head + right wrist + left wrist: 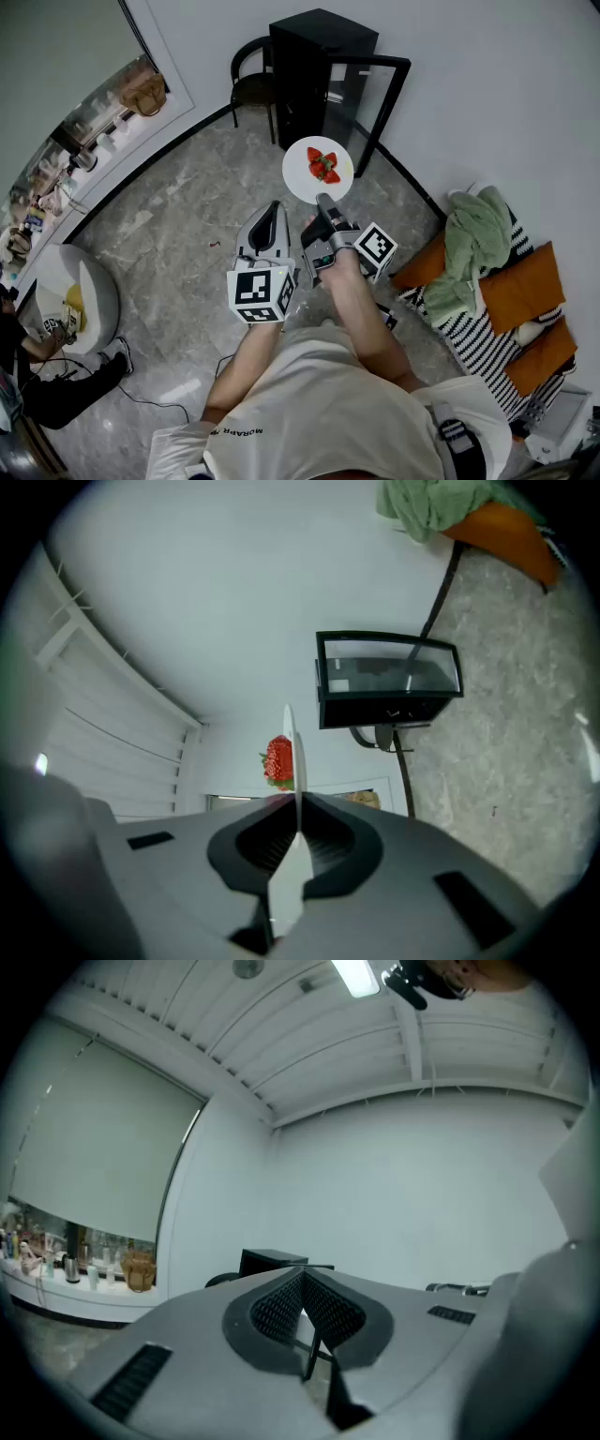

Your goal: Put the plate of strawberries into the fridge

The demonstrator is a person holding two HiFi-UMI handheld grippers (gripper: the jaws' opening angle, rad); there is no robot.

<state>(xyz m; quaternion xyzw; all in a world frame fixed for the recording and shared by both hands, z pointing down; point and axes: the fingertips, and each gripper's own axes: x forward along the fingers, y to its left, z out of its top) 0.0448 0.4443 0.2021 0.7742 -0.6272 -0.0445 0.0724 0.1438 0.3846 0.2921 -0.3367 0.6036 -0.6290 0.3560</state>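
A white plate [318, 171] with a few red strawberries [323, 167] hangs in the air in front of me. My right gripper [323, 201] is shut on its near rim. In the right gripper view the plate [292, 752] shows edge-on between the jaws, with a strawberry [278, 759] to its left. The small black fridge [317, 70] stands against the far wall with its glass door [373, 105] swung open; the fridge [389, 679] also shows in the right gripper view. My left gripper [273, 210] is held beside the right one, shut [302, 1277] and holding nothing.
A black chair [249, 82] stands just left of the fridge. A sofa with orange cushions [525, 286] and a green blanket [474, 239] lies at the right. A white pouf [73, 295] and a seated person [52, 380] are at the lower left. Cables lie on the marble floor.
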